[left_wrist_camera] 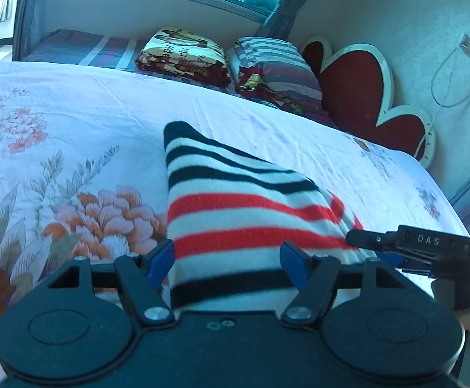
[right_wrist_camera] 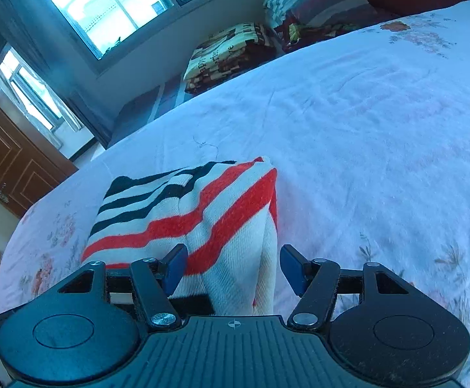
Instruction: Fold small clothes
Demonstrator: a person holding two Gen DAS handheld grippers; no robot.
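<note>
A small knitted garment (left_wrist_camera: 235, 207) with black, red and white stripes lies folded on the floral bedsheet (left_wrist_camera: 73, 113). My left gripper (left_wrist_camera: 226, 263) is open, its blue pads on either side of the garment's near edge. My right gripper (right_wrist_camera: 233, 270) is open too, straddling the garment's near right corner (right_wrist_camera: 202, 223). The right gripper also shows in the left wrist view (left_wrist_camera: 396, 242), at the garment's right side. The garment's nearest edge is hidden behind both gripper bodies.
Folded blankets (left_wrist_camera: 183, 55) and a striped pillow (left_wrist_camera: 276, 64) lie at the head of the bed. A red heart-shaped headboard (left_wrist_camera: 364, 87) stands against the wall. A window (right_wrist_camera: 105, 3) and a brown door (right_wrist_camera: 12, 168) are beyond the bed.
</note>
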